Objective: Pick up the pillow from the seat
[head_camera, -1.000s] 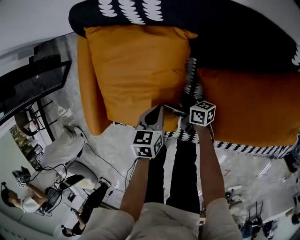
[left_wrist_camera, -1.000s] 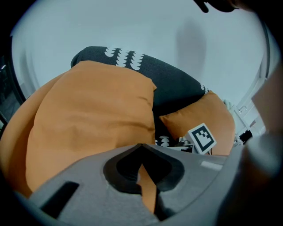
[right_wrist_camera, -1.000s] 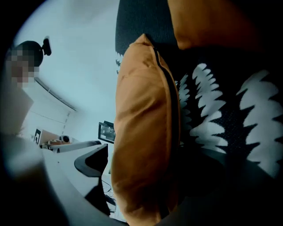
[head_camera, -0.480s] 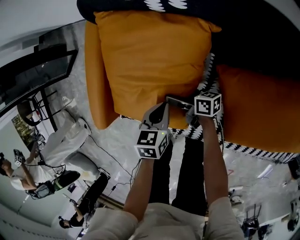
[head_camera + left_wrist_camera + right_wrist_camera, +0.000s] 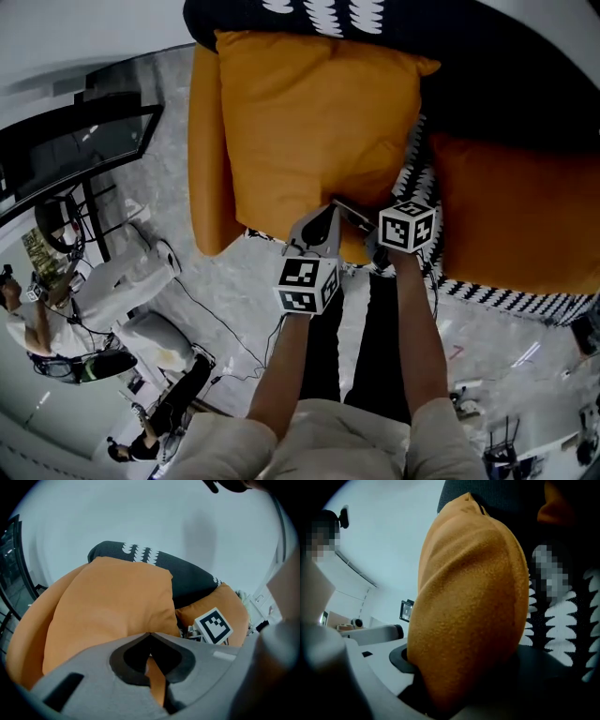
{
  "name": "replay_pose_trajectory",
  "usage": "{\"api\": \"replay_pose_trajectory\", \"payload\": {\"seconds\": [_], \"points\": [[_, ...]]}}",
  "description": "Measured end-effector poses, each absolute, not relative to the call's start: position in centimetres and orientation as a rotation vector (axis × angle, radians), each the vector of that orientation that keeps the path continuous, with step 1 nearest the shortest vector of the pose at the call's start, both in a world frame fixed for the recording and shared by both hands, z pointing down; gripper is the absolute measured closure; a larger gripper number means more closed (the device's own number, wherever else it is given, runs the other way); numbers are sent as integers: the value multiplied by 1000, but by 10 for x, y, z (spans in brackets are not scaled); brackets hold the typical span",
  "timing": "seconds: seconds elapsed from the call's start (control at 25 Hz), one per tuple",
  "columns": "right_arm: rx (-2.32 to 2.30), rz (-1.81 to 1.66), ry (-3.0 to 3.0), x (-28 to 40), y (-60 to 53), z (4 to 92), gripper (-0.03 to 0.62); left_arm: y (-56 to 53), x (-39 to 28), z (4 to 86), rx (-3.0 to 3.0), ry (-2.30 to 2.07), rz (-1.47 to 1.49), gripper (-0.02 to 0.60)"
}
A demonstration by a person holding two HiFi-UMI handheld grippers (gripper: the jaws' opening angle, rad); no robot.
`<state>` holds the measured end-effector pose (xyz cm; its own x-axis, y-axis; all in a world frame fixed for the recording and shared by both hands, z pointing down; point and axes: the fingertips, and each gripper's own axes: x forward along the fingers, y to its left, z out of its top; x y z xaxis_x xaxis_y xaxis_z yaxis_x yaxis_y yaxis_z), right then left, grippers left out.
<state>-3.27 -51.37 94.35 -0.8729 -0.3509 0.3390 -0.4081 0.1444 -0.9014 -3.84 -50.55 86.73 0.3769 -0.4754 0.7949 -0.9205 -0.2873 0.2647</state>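
A large orange pillow (image 5: 309, 131) leans on a black seat (image 5: 506, 75) with a white pattern. My left gripper (image 5: 323, 217) is at the pillow's near edge and shut on a thin fold of its orange fabric (image 5: 157, 681). My right gripper (image 5: 361, 225) is just to the right at the near corner. Its jaws are closing, and the pillow's bulging corner (image 5: 473, 602) fills the gap and touches both sides. In the left gripper view the pillow (image 5: 112, 606) rises ahead of the left gripper (image 5: 151, 641), with the right gripper's marker cube (image 5: 213, 625) beside it.
A second orange cushion (image 5: 516, 216) lies on the seat to the right. An orange armrest (image 5: 208, 159) borders the pillow's left side. On the floor at the left are cables (image 5: 211, 309), white equipment (image 5: 122, 281), a black frame (image 5: 75, 159) and a person (image 5: 28, 319).
Both grippers have stayed at the pillow's near edge. The right gripper's jaws have come in around the corner. The head view has shifted a little, so the pillow sits further right.
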Motion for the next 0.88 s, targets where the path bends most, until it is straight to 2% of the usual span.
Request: {"api": "replay_pose_trajectory", "payload": {"seconds": [0.88], "points": [[1047, 1743, -2319, -64, -465, 819, 332, -462, -96, 752, 1973, -1265, 704, 574]]}}
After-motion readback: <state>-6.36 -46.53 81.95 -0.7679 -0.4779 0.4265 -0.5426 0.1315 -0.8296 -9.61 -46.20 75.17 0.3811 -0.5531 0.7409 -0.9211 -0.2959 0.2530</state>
